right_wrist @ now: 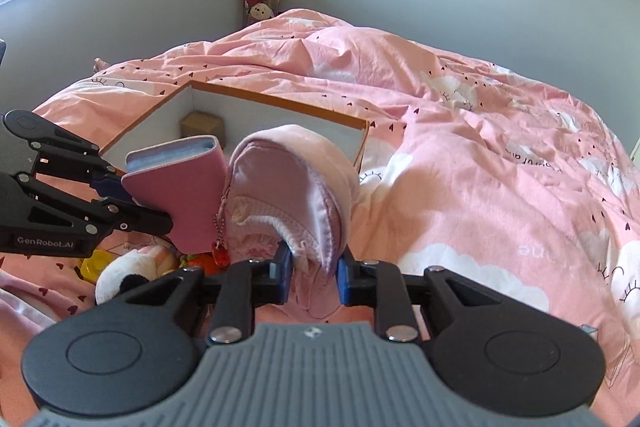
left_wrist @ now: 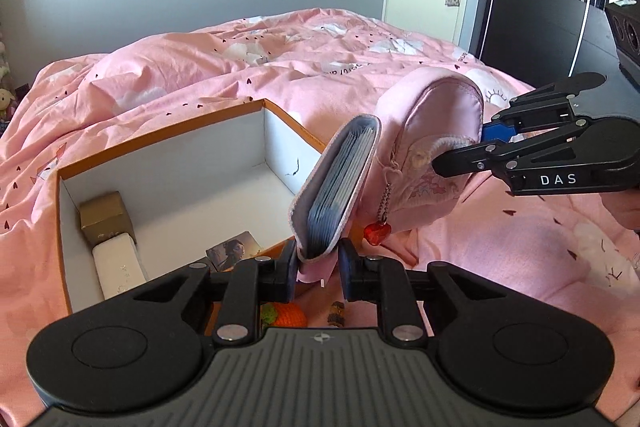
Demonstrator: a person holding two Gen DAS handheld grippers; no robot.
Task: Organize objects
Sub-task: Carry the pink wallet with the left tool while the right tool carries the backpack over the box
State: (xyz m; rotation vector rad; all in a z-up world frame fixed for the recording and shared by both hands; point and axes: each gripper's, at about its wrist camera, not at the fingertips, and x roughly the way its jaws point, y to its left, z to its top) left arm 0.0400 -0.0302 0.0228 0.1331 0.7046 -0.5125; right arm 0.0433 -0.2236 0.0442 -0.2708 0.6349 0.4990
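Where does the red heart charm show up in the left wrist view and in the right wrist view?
Left wrist view: the red heart charm hangs on a bead chain from the pink pouch, just right of centre, above the left claw.
Right wrist view: the charm hangs left of centre, beside the right claw.
Shared landmark: the orange-rimmed box on the bed.

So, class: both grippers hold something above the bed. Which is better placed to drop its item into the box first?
Probably the left gripper: its card holder hangs beside the box; the pouch is further away.

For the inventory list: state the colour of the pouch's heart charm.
Red, translucent heart charm; clearest in the left wrist view.
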